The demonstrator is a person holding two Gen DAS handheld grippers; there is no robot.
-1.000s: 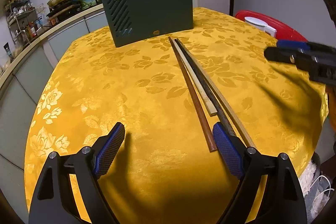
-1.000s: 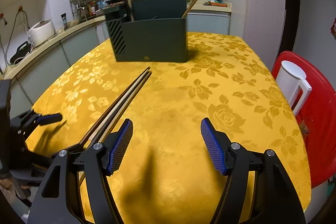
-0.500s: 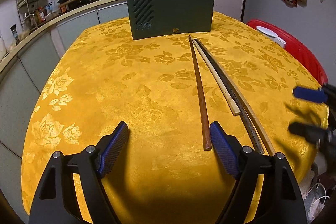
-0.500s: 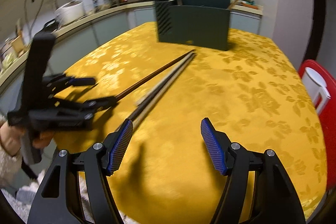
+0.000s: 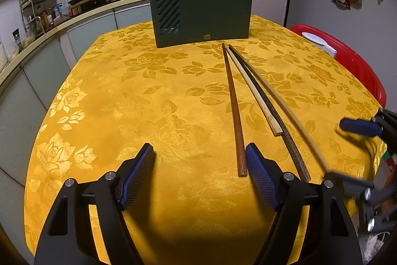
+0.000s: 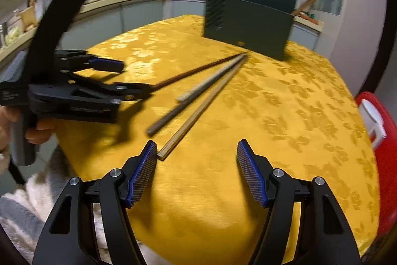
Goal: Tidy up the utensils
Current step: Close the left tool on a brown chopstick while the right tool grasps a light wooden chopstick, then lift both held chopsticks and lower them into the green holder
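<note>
1. My left claw (image 5: 199, 174) hovers low over the near edge of the desk (image 5: 148, 101), which wears a yellow floral cloth; its jaws are closing with nothing between them.
2. The reddish-brown chopstick (image 5: 234, 113) lies just beside my left claw's right finger, its near end outside the gap.
3. Next to it lie a short pale chopstick (image 5: 253, 91), a dark chopstick (image 5: 275, 116) and a long tan chopstick (image 5: 292, 113), their far ends fanned together near the dark green utensil holder (image 5: 201, 14).
4. The holder stands upright at the far side of the desk with more sticks in it.
5. My right claw (image 6: 197, 171) is fairly wide and empty; the tan chopstick's near end sits just ahead of its left finger.
</note>
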